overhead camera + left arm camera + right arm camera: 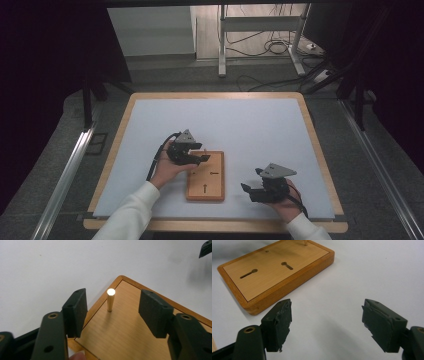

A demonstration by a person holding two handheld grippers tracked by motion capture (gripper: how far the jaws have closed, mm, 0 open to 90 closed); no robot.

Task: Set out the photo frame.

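A small wooden board [205, 176] lies on the white table top [225, 120], with two dark keyhole slots [248, 273] cut in its face. A thin wooden peg [110, 300] stands upright near one far corner of the board. My left gripper [202, 159] hovers over that corner, open, with its pads [75, 312] on either side of the peg and a clear gap on both sides [114, 312]. My right gripper [248, 189] rests to the right of the board, low over the white surface. It is open, with nothing between its fingers [328, 325].
The white sheet covers a wooden table whose rim [215, 95] shows all round. Beyond the far edge are metal desk legs [222, 45] and cables [272, 47] on the floor. Metal rails [65, 180] run along both sides.
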